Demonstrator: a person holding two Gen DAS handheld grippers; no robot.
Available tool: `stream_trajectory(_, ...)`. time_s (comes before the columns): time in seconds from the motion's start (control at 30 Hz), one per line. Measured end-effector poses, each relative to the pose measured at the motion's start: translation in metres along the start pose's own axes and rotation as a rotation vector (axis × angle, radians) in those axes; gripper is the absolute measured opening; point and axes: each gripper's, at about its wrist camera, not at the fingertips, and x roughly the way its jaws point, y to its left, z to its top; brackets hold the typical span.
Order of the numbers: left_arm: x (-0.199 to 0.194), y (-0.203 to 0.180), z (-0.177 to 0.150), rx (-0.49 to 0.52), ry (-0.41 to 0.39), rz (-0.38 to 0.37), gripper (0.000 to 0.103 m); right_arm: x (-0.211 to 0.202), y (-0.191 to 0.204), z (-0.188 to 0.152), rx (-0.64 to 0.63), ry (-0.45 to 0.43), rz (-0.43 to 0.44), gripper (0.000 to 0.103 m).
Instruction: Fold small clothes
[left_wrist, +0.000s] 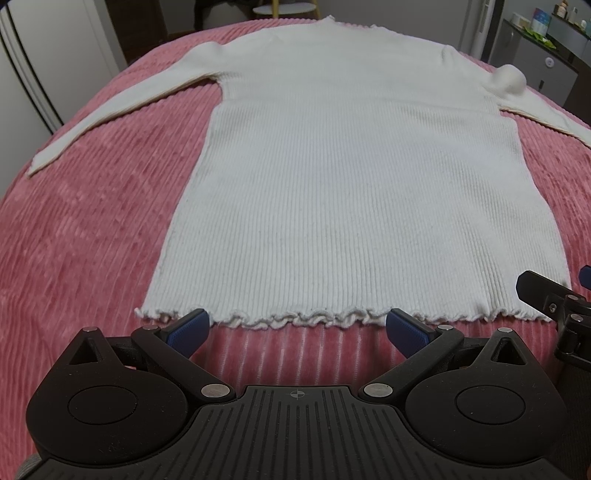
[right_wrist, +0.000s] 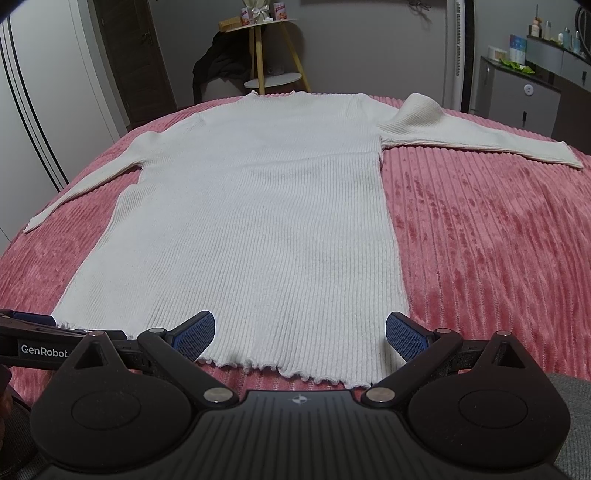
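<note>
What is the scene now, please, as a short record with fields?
garment: white ribbed long-sleeved knit top, spread flat, both sleeves out to the sides
hem: frilled edge, nearest the tools
surface: pink corduroy-textured bedspread
left tool: open, at the hem, holding nothing
right tool: open, over the hem near the right corner, holding nothing
folding: not yet begun

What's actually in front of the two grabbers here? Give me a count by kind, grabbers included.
Sweaters: 1, a white ribbed sweater lying flat, sleeves spread out.
Bed covers: 1, a pink bed cover under it.
Grabbers: 2, the left gripper and the right gripper, both open at the hem.
Total: 4
</note>
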Motion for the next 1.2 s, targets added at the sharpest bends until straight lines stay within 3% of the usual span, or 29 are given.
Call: stream_trajectory(1.2, 0.0005, 0.0015, 0.0026, -0.008, 0.011, -0.003, 0.103, -0.0007, -0.0058, 0.0024, 0.033, 0.014, 0.014, 0.099)
